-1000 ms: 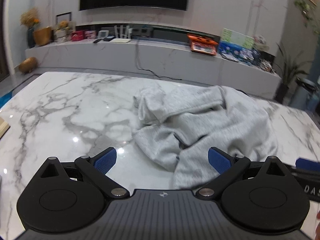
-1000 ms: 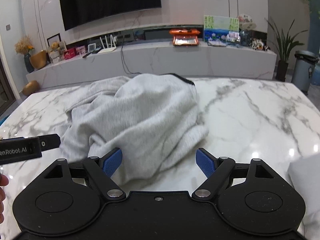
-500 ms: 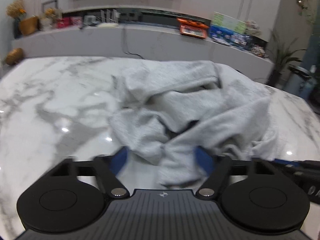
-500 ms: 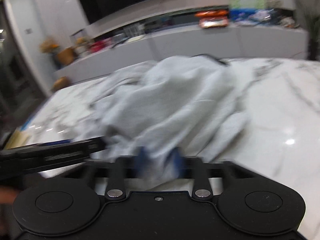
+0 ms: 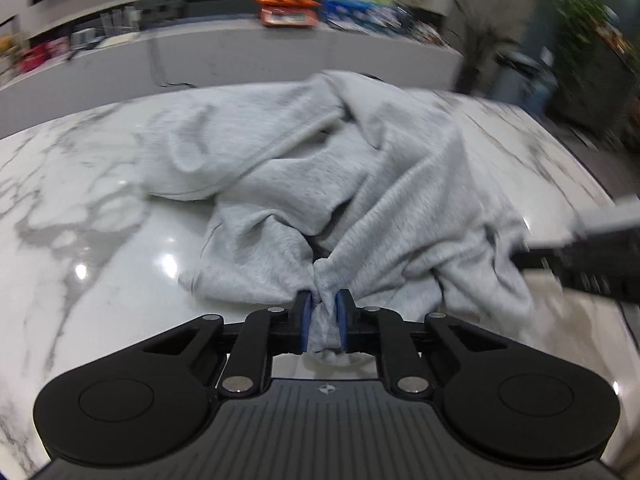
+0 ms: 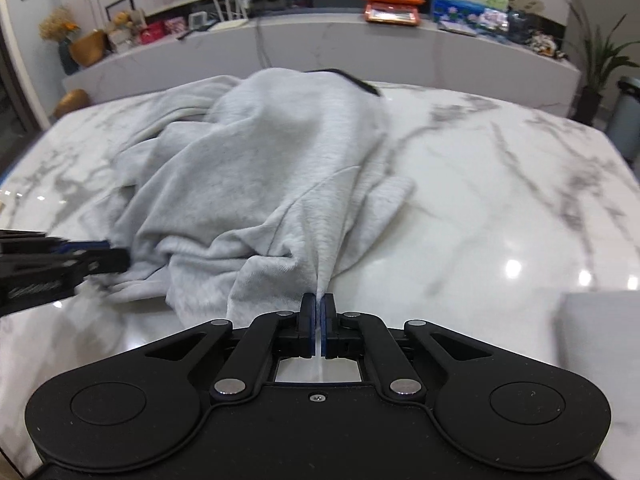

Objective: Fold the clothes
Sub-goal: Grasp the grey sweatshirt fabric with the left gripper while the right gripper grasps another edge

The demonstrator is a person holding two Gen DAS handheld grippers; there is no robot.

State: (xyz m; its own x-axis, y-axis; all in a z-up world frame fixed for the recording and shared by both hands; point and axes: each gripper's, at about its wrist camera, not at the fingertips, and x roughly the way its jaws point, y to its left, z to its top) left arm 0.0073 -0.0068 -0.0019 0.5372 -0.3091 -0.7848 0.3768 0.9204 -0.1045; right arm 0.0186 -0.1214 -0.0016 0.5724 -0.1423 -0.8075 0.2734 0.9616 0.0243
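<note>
A crumpled light grey sweatshirt (image 5: pixel 320 168) lies heaped on the white marble table (image 5: pixel 80 220). My left gripper (image 5: pixel 323 300) is shut on a bunched near edge of the cloth, which fills the gap between its blue pads. In the right wrist view the same grey sweatshirt (image 6: pixel 260 168) spreads from the middle toward the left. My right gripper (image 6: pixel 318 300) is shut on a thin fold at its near hem. Each view shows the other gripper at its side: the right gripper (image 5: pixel 592 256) and the left gripper (image 6: pixel 52 268), both at the garment's edge.
A long white console (image 6: pixel 320 40) with boxes, a router and ornaments runs behind the marble table (image 6: pixel 500 200). A potted plant (image 6: pixel 596 64) and a grey bin (image 6: pixel 628 120) stand at the right. A pale folded item (image 6: pixel 600 328) lies at the table's near right.
Both grippers moved forward to the sweatshirt's near edge and went from open to shut on the cloth. The left view has swung to the right.
</note>
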